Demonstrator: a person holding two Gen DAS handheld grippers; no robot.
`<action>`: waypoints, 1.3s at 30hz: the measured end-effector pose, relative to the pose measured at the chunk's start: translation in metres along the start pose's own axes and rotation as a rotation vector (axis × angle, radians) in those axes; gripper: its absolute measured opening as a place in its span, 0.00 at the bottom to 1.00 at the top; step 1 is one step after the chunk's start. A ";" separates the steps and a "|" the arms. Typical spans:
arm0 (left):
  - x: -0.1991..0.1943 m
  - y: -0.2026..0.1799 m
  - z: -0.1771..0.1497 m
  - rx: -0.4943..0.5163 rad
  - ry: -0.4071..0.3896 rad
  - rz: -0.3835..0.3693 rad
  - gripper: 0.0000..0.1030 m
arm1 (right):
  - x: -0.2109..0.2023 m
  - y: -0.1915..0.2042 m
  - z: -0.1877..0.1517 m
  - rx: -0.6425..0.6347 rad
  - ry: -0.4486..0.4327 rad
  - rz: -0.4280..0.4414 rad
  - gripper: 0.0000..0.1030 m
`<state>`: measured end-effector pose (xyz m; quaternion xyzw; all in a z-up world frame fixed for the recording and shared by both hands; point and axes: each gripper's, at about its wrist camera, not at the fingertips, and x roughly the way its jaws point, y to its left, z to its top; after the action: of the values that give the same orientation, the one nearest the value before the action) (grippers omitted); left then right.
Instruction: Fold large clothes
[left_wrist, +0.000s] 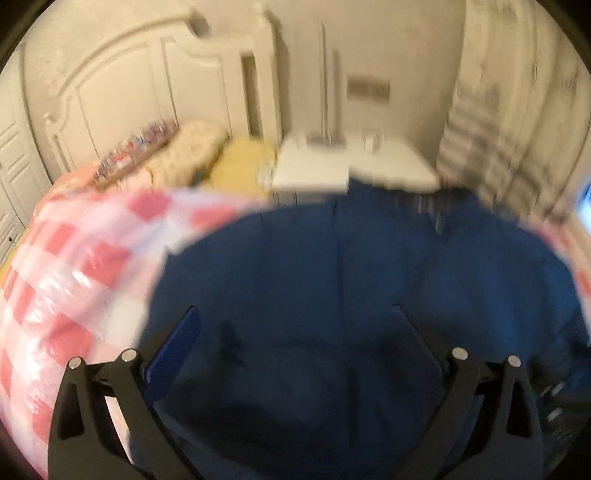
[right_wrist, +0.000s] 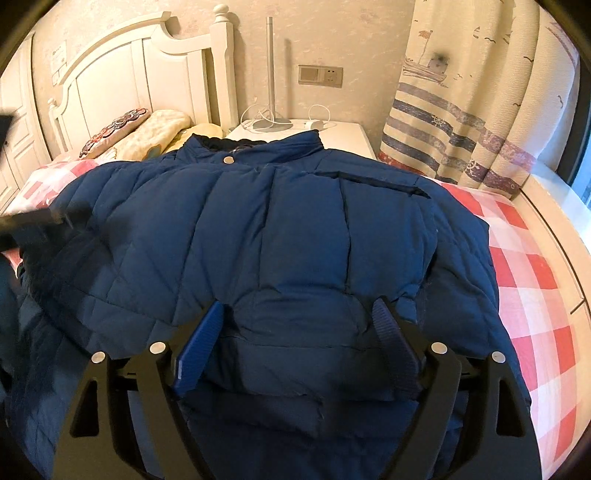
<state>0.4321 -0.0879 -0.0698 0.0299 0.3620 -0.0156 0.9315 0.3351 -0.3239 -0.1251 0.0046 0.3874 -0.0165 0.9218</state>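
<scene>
Jacket (right_wrist: 280, 236): navy quilted puffer, spread front-up on my bed (right_wrist: 532, 280) over the red-and-white check cover, collar toward the white headboard (right_wrist: 147, 62) and the bedside table (right_wrist: 347, 136). 1 silver snap shows at the collar, and 1 slit pocket on the chest.

Right gripper (right_wrist: 299, 317): my jaws stand wide apart above the lower front of the jacket. A puffed panel of the fabric lies between the 2 blue pads, but I see neither pad pressing it; nothing held.

Left gripper (left_wrist: 295, 317): frame heavily motion-blurred. Jaws spread wide over the jacket's blue fabric, nothing gripped between them as far as I can tell.

Pillows (right_wrist: 155, 129) are stacked at the headboard. A striped, boat-print curtain (right_wrist: 476, 122) hangs on the far side of the table.
</scene>
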 end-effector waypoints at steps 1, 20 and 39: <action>-0.002 0.001 0.005 -0.010 -0.022 0.009 0.98 | 0.000 0.000 0.000 -0.002 -0.001 -0.002 0.79; 0.062 0.008 -0.014 0.045 0.073 0.085 0.98 | -0.010 -0.020 0.035 0.032 0.013 0.071 0.85; 0.062 0.014 -0.014 0.022 0.067 0.059 0.98 | 0.015 -0.078 0.060 0.235 -0.067 -0.063 0.92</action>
<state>0.4694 -0.0733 -0.1209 0.0515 0.3920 0.0088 0.9185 0.3863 -0.4033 -0.0935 0.0998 0.3518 -0.0910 0.9263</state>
